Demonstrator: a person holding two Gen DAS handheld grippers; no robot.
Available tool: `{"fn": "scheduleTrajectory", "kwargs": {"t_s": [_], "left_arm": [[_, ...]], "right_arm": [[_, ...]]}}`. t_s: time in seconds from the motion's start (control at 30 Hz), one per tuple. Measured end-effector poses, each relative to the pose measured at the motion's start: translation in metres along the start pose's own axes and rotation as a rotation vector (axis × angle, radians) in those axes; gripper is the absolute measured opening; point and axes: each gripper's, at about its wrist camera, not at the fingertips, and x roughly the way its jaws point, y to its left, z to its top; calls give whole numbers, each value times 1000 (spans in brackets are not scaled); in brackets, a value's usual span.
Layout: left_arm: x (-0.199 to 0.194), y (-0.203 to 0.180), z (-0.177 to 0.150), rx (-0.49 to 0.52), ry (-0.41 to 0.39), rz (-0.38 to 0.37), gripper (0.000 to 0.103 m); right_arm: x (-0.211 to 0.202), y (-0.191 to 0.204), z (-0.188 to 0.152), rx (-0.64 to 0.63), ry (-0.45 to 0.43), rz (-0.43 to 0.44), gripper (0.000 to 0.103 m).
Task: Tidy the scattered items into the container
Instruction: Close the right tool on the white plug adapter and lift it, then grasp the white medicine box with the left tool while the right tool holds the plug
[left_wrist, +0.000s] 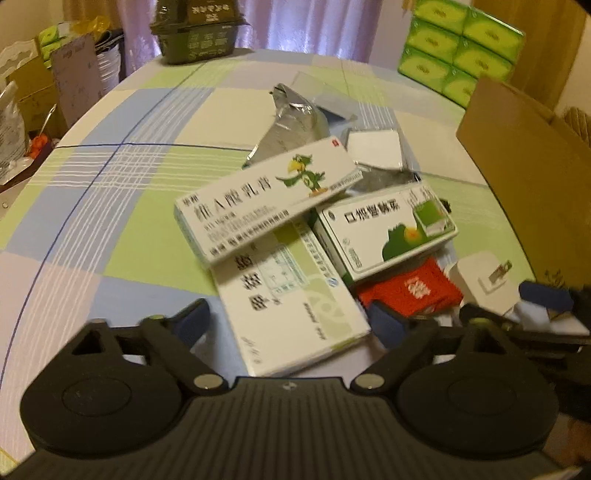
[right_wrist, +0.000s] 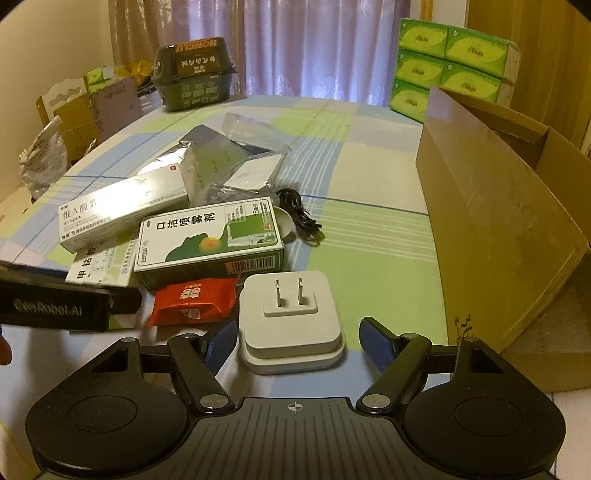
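My left gripper (left_wrist: 288, 321) is open low over the checked tablecloth, its jaws on either side of the near end of a flat white medicine box (left_wrist: 291, 295). A parrot-printed box (left_wrist: 266, 195) lies across that box, beside a green spray box (left_wrist: 388, 232) and a red packet (left_wrist: 410, 291). My right gripper (right_wrist: 297, 341) is open around a white plug charger (right_wrist: 291, 321), not touching it. The red packet (right_wrist: 192, 301), the spray box (right_wrist: 210, 236), silver foil bags (right_wrist: 221, 158) and a black cable (right_wrist: 299, 218) lie beyond. An open cardboard box (right_wrist: 498, 221) stands at the right.
A dark green basket (right_wrist: 194, 74) stands at the table's far edge, with stacked green tissue packs (right_wrist: 450, 62) behind the cardboard box. Cartons and bags (right_wrist: 74, 118) crowd the floor past the table's left edge. The left tool's black housing (right_wrist: 55, 308) reaches in from the left.
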Motion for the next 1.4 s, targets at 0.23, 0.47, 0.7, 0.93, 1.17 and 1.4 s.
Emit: {"fn": "scheduleTrajectory", "kwargs": {"t_s": [0.23,0.47,0.7,0.93,1.17,1.4], "left_arm": [[-22,14,-15,137,28,7,68],[-42,24,-32,228,70,-10,82],[-31,16,-23,215,36,2,86],[-20,13,-17,237,36,0,87],[-15,14,-15,231,35,14,87],[-15,14,-13,206,33,20,72]], "right_arm": [[-13,3,-3,18,26,65,57],[-25,12,-16,-7,22,72,57],[-19,7,-13,-1,5,47,79],[-1,8,-10,5,38,71,79],[2,9,-13,6,50,65,69],[-3,10,-14,19,49,62,67]]}}
